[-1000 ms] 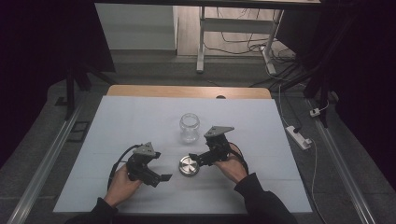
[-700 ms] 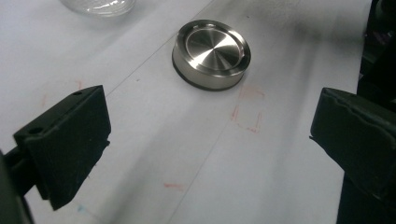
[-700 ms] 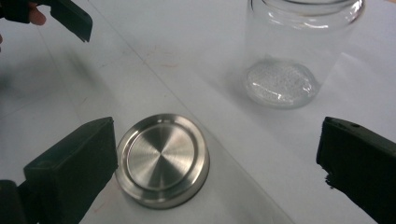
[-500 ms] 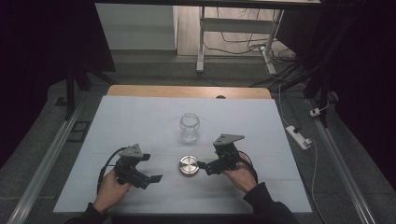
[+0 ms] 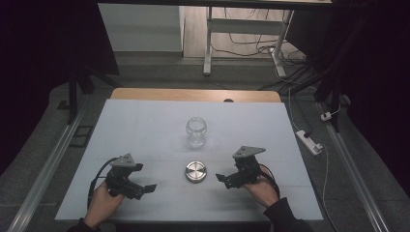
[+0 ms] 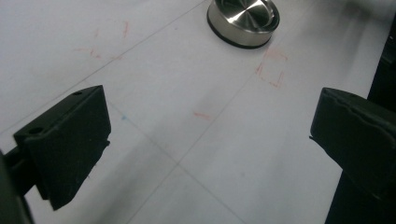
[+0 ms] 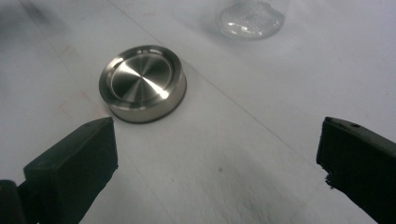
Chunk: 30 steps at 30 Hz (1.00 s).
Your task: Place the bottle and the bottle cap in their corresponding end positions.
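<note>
A metal lid (image 5: 195, 171) lies flat on the white worktop (image 5: 145, 125), just in front of an open glass jar (image 5: 196, 132). Left tool (image 5: 145, 188) and right tool (image 5: 223, 178) flank it, both spread wide, holding nothing. Lidding the jar looks undone.

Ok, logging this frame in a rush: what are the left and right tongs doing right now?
Left tongs: open, holding nothing, above the table, left of the metal lid.
Right tongs: open, holding nothing, just right of the lid.
</note>
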{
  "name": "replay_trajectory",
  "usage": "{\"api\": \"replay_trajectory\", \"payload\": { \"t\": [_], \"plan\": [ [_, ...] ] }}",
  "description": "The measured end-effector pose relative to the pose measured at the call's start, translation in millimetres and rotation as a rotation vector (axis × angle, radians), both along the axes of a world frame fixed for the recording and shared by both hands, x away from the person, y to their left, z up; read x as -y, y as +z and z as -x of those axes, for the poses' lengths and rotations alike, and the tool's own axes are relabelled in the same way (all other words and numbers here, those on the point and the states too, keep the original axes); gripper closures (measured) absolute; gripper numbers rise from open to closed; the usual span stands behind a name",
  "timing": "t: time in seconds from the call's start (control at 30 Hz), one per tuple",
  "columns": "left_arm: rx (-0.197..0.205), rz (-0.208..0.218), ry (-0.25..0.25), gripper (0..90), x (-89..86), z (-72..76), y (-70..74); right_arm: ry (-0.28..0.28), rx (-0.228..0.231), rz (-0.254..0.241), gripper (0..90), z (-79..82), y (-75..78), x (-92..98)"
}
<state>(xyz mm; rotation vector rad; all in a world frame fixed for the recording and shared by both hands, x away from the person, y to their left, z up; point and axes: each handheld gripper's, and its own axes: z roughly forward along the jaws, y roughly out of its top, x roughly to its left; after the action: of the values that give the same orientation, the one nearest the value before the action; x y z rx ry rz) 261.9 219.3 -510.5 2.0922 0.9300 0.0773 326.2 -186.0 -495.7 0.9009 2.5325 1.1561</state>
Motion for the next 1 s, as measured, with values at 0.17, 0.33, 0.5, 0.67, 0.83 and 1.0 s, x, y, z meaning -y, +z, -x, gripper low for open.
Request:
{"api": "replay_trajectory", "payload": {
  "t": [0.17,0.33,0.5,0.67,0.83,1.0],
  "plan": [
    [-0.003,0.002,0.024,0.0,-9.1,7.1,-1.2,-0.013,-0.006,0.021,0.0,6.8,-2.4,11.9],
    [0.000,-0.001,0.051,0.0,-17.8,13.9,-1.9,-0.042,-0.006,0.026,0.0,13.0,-3.1,25.2],
    [0.000,0.002,0.080,0.0,-27.1,21.3,-2.7,-0.075,-0.008,0.021,0.0,20.7,-4.3,40.6],
    [-0.005,0.002,0.111,0.0,-36.8,29.5,-4.7,-0.114,-0.013,0.000,0.0,28.4,-3.0,56.9],
    [-0.014,-0.007,0.135,0.0,-44.8,37.3,-7.8,-0.153,-0.025,0.000,0.0,38.4,-4.2,74.0],
    [-0.031,-0.002,0.168,0.0,-54.1,47.2,-12.3,-0.189,-0.026,0.023,0.0,48.8,-6.4,87.7]
  ]
}}
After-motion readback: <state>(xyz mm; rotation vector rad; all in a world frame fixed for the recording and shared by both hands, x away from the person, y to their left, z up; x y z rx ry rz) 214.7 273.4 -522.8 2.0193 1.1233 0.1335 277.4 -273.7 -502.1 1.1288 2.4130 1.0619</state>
